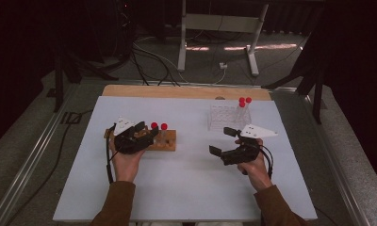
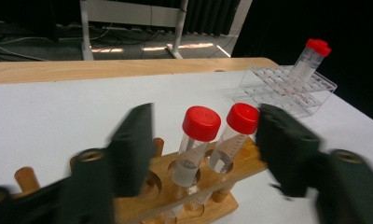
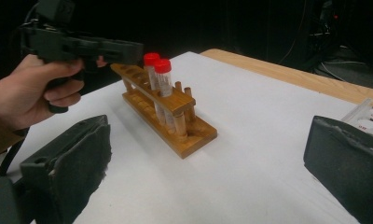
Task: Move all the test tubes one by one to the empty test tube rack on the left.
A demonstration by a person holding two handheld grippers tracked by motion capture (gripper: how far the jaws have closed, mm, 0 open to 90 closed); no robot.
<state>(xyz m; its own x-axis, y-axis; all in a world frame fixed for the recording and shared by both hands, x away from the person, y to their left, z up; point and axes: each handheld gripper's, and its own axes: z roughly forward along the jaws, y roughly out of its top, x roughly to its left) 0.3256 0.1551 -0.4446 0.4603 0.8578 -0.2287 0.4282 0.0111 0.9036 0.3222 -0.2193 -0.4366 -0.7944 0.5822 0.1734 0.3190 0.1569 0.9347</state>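
Observation:
A wooden rack (image 1: 169,141) (image 2: 142,198) (image 3: 175,100) stands left of centre on the white table and holds two upright clear tubes with red caps (image 1: 154,125) (image 1: 164,126). My left gripper (image 1: 147,130) (image 2: 203,116) is open at the rack. Its jaws stand either side of the two tubes (image 2: 201,122) (image 2: 243,117), a gap showing at each side. My right gripper (image 1: 223,141) (image 3: 210,128) hovers open and empty over the table to the right, pointing towards the rack. In the right gripper view the left gripper (image 3: 121,49) reaches the tubes (image 3: 162,66) from the left.
A clear plastic rack (image 1: 222,117) (image 2: 287,88) (image 3: 369,114) stands at the back right with two red-capped tubes (image 1: 242,104) leaning in it. A bare wooden strip (image 1: 177,92) runs along the table's far edge. White table (image 1: 186,188) lies in front of both hands.

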